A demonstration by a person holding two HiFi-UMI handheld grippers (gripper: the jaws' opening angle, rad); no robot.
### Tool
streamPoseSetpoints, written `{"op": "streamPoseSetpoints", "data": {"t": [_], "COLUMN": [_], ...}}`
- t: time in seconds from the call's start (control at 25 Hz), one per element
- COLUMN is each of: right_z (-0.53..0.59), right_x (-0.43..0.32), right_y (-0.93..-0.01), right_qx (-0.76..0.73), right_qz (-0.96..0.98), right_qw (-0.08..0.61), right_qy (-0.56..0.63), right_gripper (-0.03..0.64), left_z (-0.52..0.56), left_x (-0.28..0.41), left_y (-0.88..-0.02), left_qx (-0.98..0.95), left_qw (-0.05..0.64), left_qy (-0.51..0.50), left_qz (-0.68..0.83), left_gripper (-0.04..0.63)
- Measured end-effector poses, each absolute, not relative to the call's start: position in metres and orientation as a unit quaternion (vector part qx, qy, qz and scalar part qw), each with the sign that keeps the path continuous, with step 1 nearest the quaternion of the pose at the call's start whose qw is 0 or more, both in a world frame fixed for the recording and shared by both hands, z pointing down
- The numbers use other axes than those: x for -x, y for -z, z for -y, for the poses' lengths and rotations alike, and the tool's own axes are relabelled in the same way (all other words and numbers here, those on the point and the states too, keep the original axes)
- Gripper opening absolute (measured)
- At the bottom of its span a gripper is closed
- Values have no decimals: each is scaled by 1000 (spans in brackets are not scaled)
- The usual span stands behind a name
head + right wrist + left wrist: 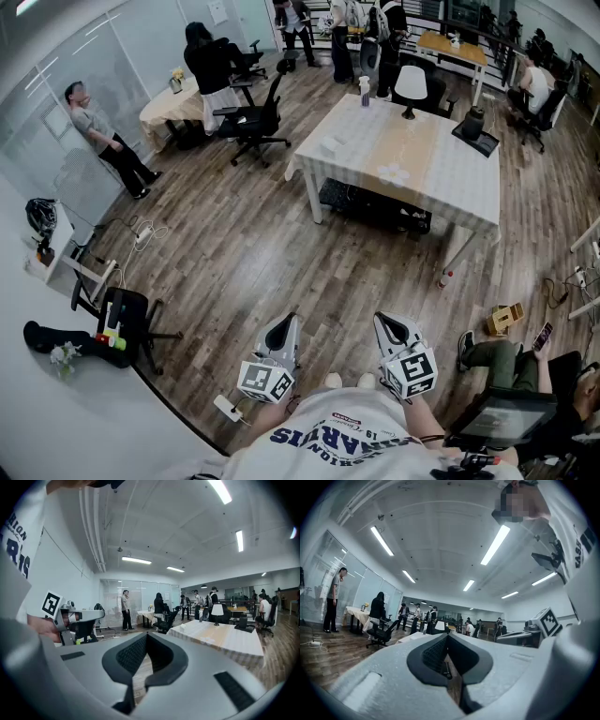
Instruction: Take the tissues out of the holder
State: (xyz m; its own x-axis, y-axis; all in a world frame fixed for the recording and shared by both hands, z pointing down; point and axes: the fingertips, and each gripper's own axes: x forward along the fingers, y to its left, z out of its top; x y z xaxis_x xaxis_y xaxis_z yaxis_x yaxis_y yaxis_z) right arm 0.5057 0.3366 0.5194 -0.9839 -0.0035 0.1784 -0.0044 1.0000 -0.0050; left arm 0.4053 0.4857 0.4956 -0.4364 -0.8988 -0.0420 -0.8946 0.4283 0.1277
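Observation:
Both grippers are held close to my body, far from the table [469,187] with the white and tan cloth. My left gripper [285,324] has its jaws shut with nothing between them, and in its own view they meet at the left gripper's tip [447,637]. The right gripper [392,322] is likewise shut and empty, its own view showing the right gripper's tip [146,636]. Small white things [394,174] lie on the table. They are too small to tell tissues from holder.
A white lamp [410,86], a bottle [364,91] and a black bag [473,127] stand on the table. Wooden floor lies between me and it. A person sits at my right [506,364]. A black office chair [253,122] and several people stand farther back.

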Motion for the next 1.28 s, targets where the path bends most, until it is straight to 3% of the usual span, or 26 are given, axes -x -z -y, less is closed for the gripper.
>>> {"op": "streamPoseSetpoints", "data": {"t": [0.4, 1.28], "right_z": [-344, -353], "right_x": [-505, -454], "right_y": [-522, -538], "right_qx": [-32, -86], "right_qz": [995, 992], "right_qw": [97, 94], "right_qy": [-10, -24], "right_gripper": [6, 9], "left_z": [-495, -491], "left_x": [-413, -356], "left_y": [-494, -519], "left_qx": [-562, -595], "left_qw": [4, 9], "left_qy": [30, 6], "left_qz": [826, 803], "left_gripper": [3, 5]}}
